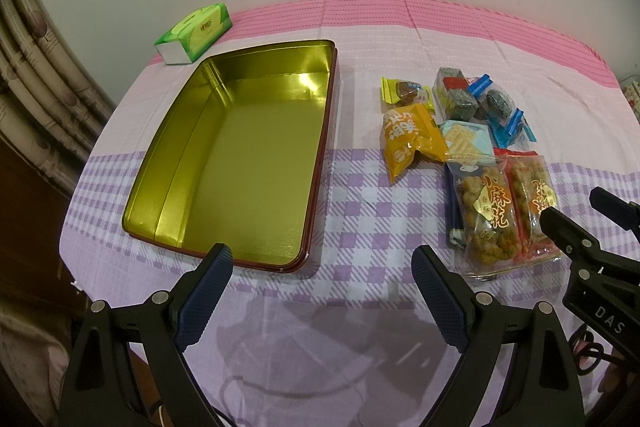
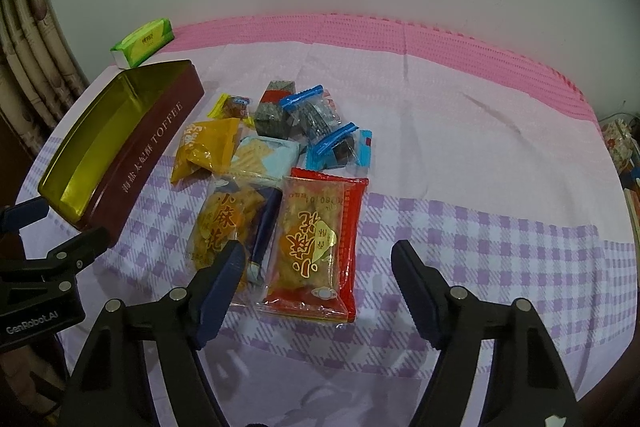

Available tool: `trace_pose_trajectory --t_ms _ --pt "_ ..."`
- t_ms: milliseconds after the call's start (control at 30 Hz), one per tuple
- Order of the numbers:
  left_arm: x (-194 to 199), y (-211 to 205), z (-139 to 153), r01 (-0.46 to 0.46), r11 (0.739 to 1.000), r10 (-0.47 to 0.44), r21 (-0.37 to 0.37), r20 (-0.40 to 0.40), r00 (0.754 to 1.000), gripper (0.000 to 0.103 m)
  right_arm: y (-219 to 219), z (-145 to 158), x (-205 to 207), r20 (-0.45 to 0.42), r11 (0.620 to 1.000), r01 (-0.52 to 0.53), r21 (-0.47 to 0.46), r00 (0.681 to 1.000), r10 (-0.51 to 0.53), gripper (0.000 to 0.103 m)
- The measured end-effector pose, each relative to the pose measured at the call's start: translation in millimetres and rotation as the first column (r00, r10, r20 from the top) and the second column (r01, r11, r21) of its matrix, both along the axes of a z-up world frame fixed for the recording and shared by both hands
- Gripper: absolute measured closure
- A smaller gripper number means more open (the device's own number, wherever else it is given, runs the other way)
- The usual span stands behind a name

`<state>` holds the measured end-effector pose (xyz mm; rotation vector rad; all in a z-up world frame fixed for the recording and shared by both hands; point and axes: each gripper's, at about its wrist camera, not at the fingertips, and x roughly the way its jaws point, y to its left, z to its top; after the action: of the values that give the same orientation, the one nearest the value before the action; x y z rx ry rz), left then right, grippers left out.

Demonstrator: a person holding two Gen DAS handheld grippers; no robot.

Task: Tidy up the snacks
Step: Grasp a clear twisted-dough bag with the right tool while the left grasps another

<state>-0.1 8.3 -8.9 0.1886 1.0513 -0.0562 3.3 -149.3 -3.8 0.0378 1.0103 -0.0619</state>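
Left gripper [image 1: 322, 261] wide open, gripping nothing, hovering above the checked tablecloth [image 1: 360, 195] just off the near corner of the toffee tin [image 1: 240, 155]. Tin open, gold inside, nothing in it, maroon wall lettered TOFFEE. Green tissue pack [image 1: 195, 33] at 11 o'clock of the tin, near its far corner.

Right gripper [image 2: 318, 259] partly open, nothing clamped; red twist-snack packet [image 2: 318, 239] lying flat between the two fingers, pads not pressing it. Clear twist-snack packet [image 2: 226, 223] touching it at 9 o'clock, a dark blue stick sachet [image 2: 265, 223] between them. Orange packet [image 2: 206, 147], pale blue cracker packet [image 2: 262, 153], small yellow sweet [image 2: 232, 107] and blue-ended seaweed packs [image 2: 316, 115] heaped at 12 o'clock, right of the tin.
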Motion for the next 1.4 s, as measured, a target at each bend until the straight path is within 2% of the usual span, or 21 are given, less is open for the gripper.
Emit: trace_pose_trajectory --t_ms 500,1000,1100,1233,1300,1400 --pt "0.1 -0.6 -2.3 0.001 1.000 -0.001 0.002 -0.001 1.000 0.012 3.0 -4.9 2.7 -0.013 1.000 -0.003 0.002 1.000 0.003 0.032" --pt "8.1 -5.5 -10.4 0.029 1.000 -0.029 -0.009 -0.013 0.999 0.012 -3.0 -25.0 18.4 -0.061 1.000 0.011 0.010 0.998 -0.010 0.035" --pt "8.9 -7.3 -10.5 0.036 0.999 -0.036 -0.017 -0.013 0.999 0.012 -3.5 -30.0 25.6 -0.072 1.000 0.009 0.024 0.997 -0.007 0.045" --pt "11.1 -10.3 -12.0 0.041 0.999 -0.042 -0.018 -0.020 0.999 0.012 -2.2 -35.8 30.7 -0.084 0.999 0.005 0.038 0.996 -0.002 0.048" --pt "12.3 -12.6 -13.6 0.045 0.999 -0.045 -0.018 -0.027 0.999 0.012 -2.2 -37.7 31.7 -0.089 0.999 0.001 0.047 0.996 0.003 0.054" --pt "12.9 -16.7 -14.4 0.054 0.998 -0.055 -0.021 -0.033 0.998 0.012 -5.7 -38.1 30.5 -0.087 0.998 0.008 0.064 0.996 -0.003 0.057"
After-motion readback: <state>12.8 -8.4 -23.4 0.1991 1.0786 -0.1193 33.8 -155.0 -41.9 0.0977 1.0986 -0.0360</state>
